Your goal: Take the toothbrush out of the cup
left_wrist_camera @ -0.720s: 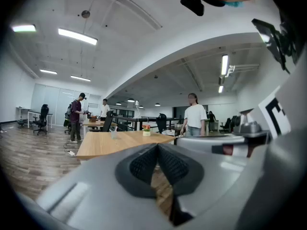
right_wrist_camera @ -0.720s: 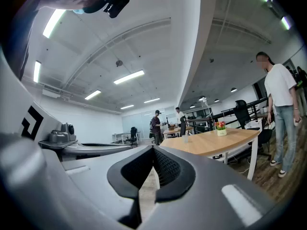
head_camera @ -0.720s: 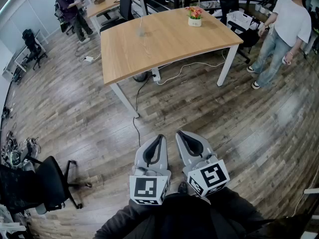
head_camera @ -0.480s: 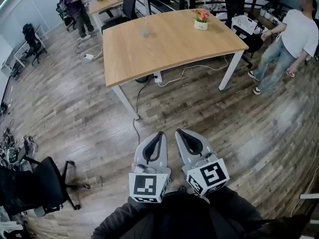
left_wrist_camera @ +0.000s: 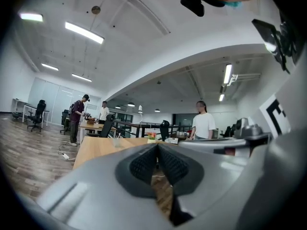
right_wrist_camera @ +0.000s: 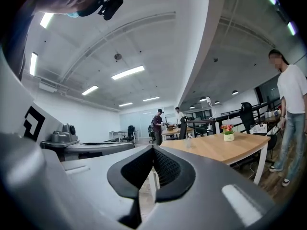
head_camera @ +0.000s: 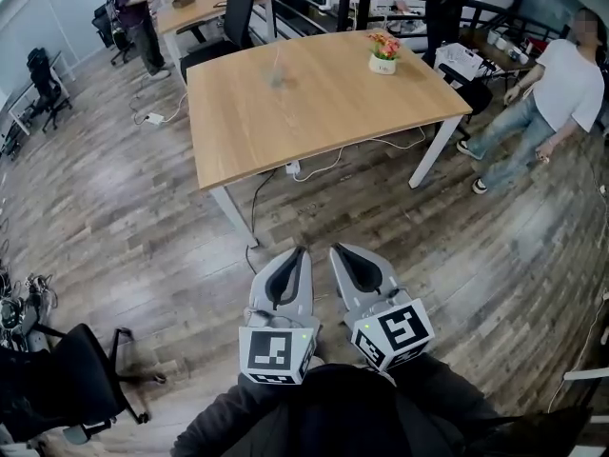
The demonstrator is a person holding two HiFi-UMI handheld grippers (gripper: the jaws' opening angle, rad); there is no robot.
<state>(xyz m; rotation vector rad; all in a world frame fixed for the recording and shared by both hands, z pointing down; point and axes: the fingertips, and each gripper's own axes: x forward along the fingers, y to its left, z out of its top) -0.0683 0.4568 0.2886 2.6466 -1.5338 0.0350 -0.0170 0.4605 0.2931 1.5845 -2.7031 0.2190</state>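
Note:
A clear cup [head_camera: 276,72] with a thin toothbrush standing in it sits on the far part of a wooden table [head_camera: 314,103]. It is small and blurred in the head view. The cup also shows far off in the left gripper view [left_wrist_camera: 115,141] and the right gripper view [right_wrist_camera: 188,141]. My left gripper [head_camera: 299,252] and right gripper [head_camera: 335,250] are held side by side close to my body, level, over the floor well short of the table. Both are shut with nothing between the pads.
A small flower pot [head_camera: 383,53] stands near the table's far right corner. A person in a white shirt [head_camera: 557,93] is at the right of the table. Cables [head_camera: 314,165] trail under it. An office chair [head_camera: 67,388] is at my lower left. More desks and a person [head_camera: 138,17] are at the back left.
The view has drifted, so the table sits slightly lower and further left in the frame. The person in white has stepped along the right side. Both grippers stay shut together.

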